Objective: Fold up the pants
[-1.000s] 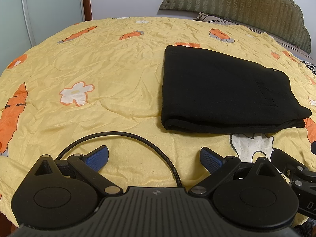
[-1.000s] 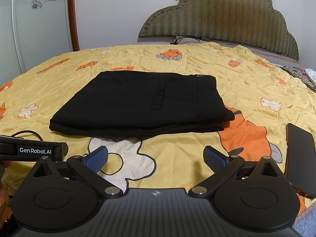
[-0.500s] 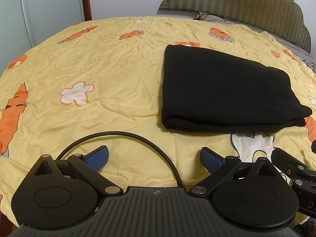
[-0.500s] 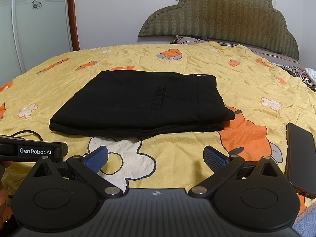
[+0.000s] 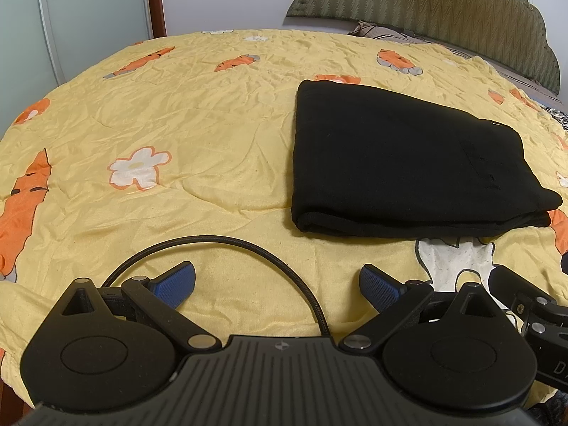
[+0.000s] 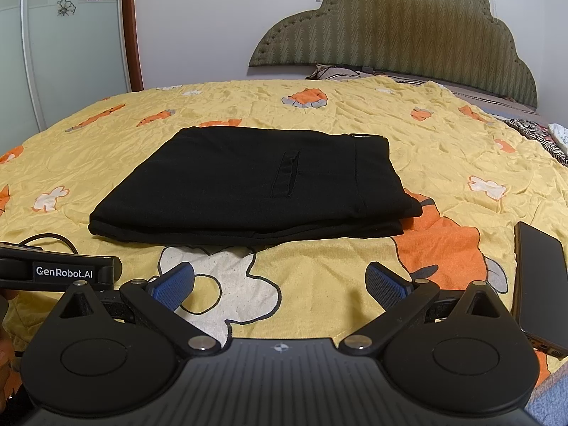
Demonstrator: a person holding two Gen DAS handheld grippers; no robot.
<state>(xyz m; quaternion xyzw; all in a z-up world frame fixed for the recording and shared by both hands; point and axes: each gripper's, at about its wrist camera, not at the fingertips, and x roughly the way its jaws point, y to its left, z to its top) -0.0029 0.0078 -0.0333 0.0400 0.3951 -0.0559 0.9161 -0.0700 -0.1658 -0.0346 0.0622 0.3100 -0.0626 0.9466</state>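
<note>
The black pants (image 5: 401, 163) lie folded into a flat rectangle on the yellow carrot-print bedspread (image 5: 177, 142). They also show in the right wrist view (image 6: 255, 191), with a pocket slit on top. My left gripper (image 5: 277, 282) is open and empty, low over the bedspread, short of the pants' near left corner. My right gripper (image 6: 280, 284) is open and empty, just in front of the pants' near edge. Neither gripper touches the pants.
A black phone (image 6: 539, 284) lies on the bedspread at the right. A black cable (image 5: 227, 245) loops in front of the left gripper. A padded olive headboard (image 6: 401, 32) stands behind. The left gripper's body (image 6: 60, 271) shows at the right view's left edge.
</note>
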